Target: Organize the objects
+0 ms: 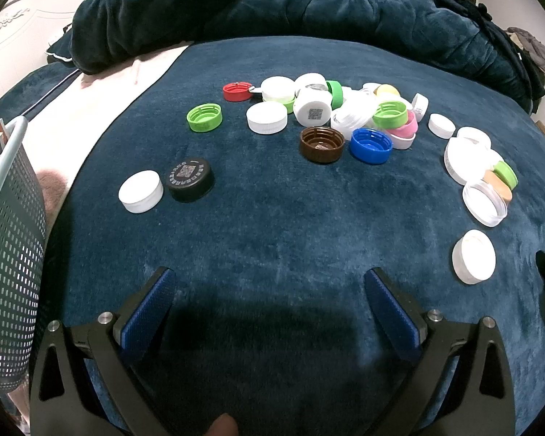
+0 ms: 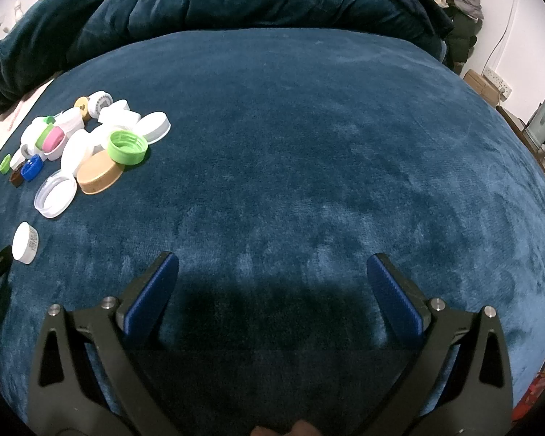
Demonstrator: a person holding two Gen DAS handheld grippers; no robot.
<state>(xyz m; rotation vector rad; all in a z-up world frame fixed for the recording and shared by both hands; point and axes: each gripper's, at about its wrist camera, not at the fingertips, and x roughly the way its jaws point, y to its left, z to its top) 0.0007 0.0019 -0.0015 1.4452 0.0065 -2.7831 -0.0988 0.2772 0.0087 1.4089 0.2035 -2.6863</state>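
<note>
Several plastic bottle caps lie scattered on a dark blue plush bedspread (image 1: pixel 272 218). In the left wrist view a white cap (image 1: pixel 141 191) and a black cap (image 1: pixel 189 179) sit together at left, with a green cap (image 1: pixel 204 117), red cap (image 1: pixel 237 91), brown cap (image 1: pixel 322 144) and blue cap (image 1: pixel 371 145) around a central heap. A lone white cap (image 1: pixel 473 256) lies at right. My left gripper (image 1: pixel 270 283) hangs open above bare fabric, nothing between its blue pads. My right gripper (image 2: pixel 272 269) is also open over bare fabric, the tan cap (image 2: pixel 100 177) and green cap (image 2: pixel 128 147) far to its upper left.
A grey perforated basket (image 1: pixel 11 272) stands at the left edge in the left wrist view. A crumpled dark blue duvet (image 1: pixel 272 3) is heaped at the back. A pink sheet (image 1: pixel 101 109) shows at left. Boxes and a socket strip (image 2: pixel 490 83) stand beyond the bed's right side.
</note>
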